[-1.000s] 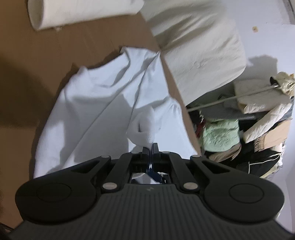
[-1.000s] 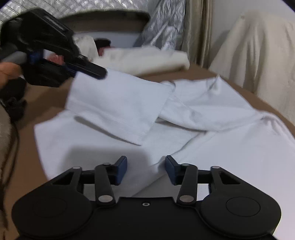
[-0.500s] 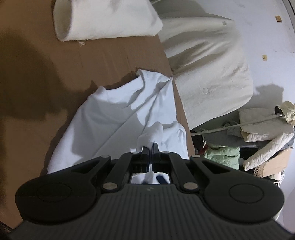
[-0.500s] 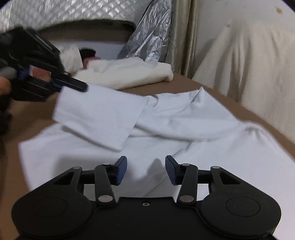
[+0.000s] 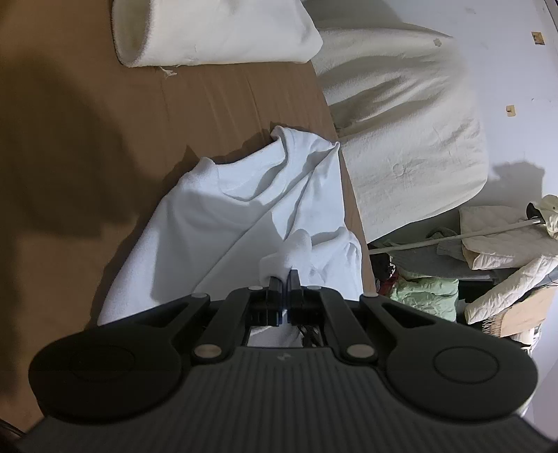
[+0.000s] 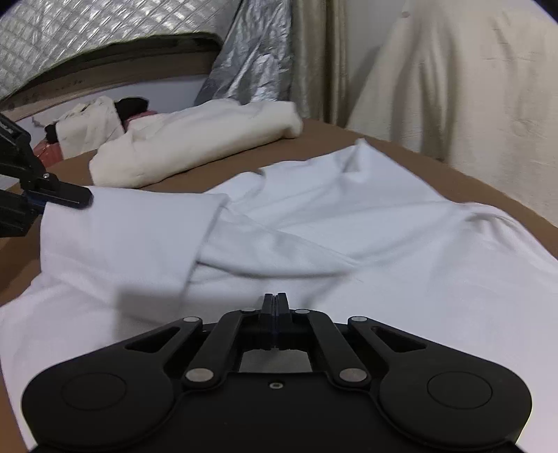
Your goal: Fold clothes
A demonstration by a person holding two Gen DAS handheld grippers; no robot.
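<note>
**A:** Where is the shirt now, and what do the claws do?

**B:** The white shirt [image 6: 348, 223] lies spread and wrinkled on the brown table [image 5: 87, 104], near the table's edge. The left gripper [image 5: 284, 277] pinches a small tuft of the cloth between its closed fingers and holds a sleeve flap lifted over the body of the shirt. The right gripper [image 6: 275, 299] has its fingers pressed together, low over the shirt. If it holds cloth, I cannot tell; nothing shows between the pads.

**B:** What can go wrong from here?

**A:** I think the left pinch is thin, only a little tuft, so a quick pull can let it slip and the flap falls crooked. Also the cloth under the flap is creased, so a fold laid on it can trap the wrinkles. And the shirt's side is close to the table's edge; a drag can send it over.

**B:** What differs from half a second ago?

**A:** The right claw was wide then; now it is closed. The lifted flap is lower and more to the left in the right view. The folded cream garment [image 5: 216, 31] keeps its place.
</note>
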